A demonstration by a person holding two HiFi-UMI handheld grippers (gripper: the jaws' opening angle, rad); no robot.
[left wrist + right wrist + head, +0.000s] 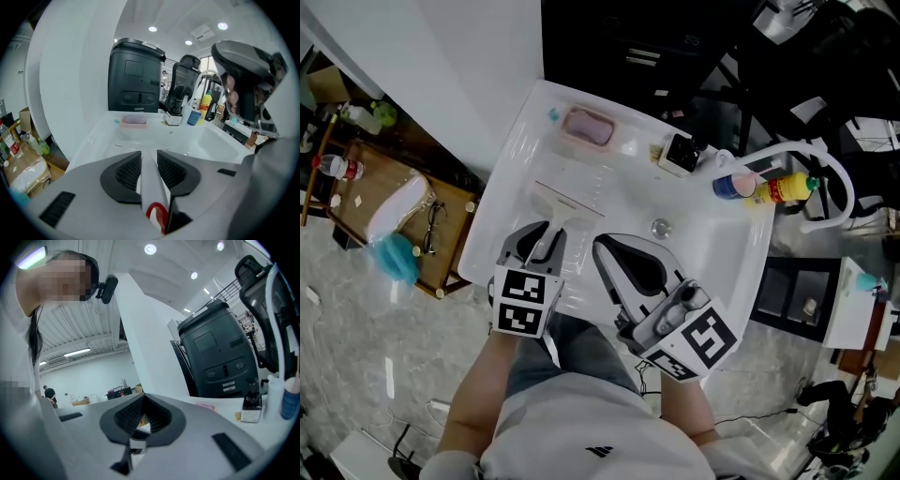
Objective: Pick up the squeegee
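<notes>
Head view: worked over white moulded sink basin (712, 234). Held right gripper (602, 248) closed, empty. Clamped left gripper (546, 232) on white plastic squeegee (565, 202) by its handle, over the basin. Judged light, stiff and slick, so best gripped mid-handle.

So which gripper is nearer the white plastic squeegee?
Left. The left gripper clamps the handle of the white plastic squeegee; the right gripper hangs beside it, apart and empty.

Shiny sink (712, 230), matt pads (125, 171)
The sink was glossy white; the squeegee (566, 200) smooth white plastic; the left gripper's (148, 153) pads ribbed matt black.
</notes>
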